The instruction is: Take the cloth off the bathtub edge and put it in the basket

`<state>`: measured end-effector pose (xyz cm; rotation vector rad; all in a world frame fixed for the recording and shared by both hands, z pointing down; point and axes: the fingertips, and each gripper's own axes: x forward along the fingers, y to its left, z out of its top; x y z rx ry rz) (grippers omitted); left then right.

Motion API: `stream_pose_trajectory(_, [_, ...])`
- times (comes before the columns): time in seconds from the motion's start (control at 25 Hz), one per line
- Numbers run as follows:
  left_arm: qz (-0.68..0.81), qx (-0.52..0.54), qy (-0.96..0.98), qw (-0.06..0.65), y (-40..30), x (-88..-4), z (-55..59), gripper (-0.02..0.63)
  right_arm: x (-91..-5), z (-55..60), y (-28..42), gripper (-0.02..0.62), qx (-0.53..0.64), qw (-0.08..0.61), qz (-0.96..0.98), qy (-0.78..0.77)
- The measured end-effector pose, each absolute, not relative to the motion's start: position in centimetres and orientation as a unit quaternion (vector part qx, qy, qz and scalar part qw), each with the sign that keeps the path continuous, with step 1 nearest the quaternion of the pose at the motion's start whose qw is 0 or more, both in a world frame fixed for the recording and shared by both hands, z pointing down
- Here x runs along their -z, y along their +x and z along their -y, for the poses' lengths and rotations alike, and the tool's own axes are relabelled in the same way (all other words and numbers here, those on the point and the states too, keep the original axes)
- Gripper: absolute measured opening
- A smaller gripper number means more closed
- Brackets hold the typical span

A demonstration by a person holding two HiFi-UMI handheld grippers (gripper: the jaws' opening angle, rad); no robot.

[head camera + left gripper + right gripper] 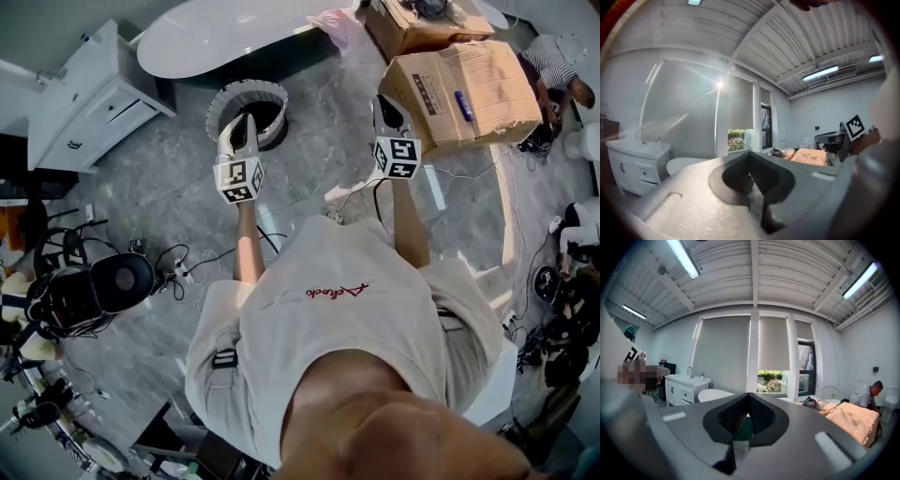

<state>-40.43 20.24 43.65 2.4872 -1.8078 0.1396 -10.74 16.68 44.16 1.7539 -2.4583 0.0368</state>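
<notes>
STATE: left hand-held gripper (242,131), right hand-held gripper (387,108) pressed together, empty | RISK: cloth (333,23) may get shoved into bathtub (225,37) | CAUSE: jaws unopened at reach

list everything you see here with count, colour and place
bathtub: one, white, top of head view
cloth: one, pink, at the bathtub's right end
basket: one, white ribbed, floor below bathtub
cardboard boxes: two, brown, upper right
vanity cabinet: one, white, upper left
another person: one, striped top, far right
cables: several, black, floor at left
left gripper: one, grey, shut, empty, before the basket
right gripper: one, grey, shut, empty, near the boxes
</notes>
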Motion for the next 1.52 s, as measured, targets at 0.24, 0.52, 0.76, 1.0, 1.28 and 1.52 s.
stream_pose_trajectory(0.24, [0.521,-0.045,0.851,0.034,-35.4,-44.6,-17.8,-0.002,-44.5,-18.7,-6.3,0.006,-0.015,0.068,0.77,0.634])
stream_pose_trajectory(0.52, [0.432,-0.042,0.9,0.037,-27.5,-45.3,-17.0,0.0,-45.0,-23.1,-0.7,0.006,-0.017,0.087,0.713,0.696])
stream_pose_trajectory(0.76, [0.365,-0.041,0.93,0.033,-21.3,-45.2,-17.5,-0.002,-45.3,-27.0,3.8,0.006,-0.023,0.091,0.665,0.741])
stream_pose_trajectory(1.0, [0.294,-0.042,0.954,0.032,-15.3,-45.4,-18.5,-0.002,-45.7,-31.1,7.0,0.006,-0.028,0.094,0.615,0.783])
stream_pose_trajectory(1.28, [0.204,-0.039,0.978,0.029,-6.5,-45.1,-21.0,-0.002,-44.7,-37.4,13.7,0.006,-0.029,0.087,0.532,0.841])
stream_pose_trajectory(1.52, [0.129,-0.035,0.991,0.025,1.0,-44.8,-23.9,0.0,-45.0,-42.9,18.1,0.006,-0.035,0.091,0.469,0.878])
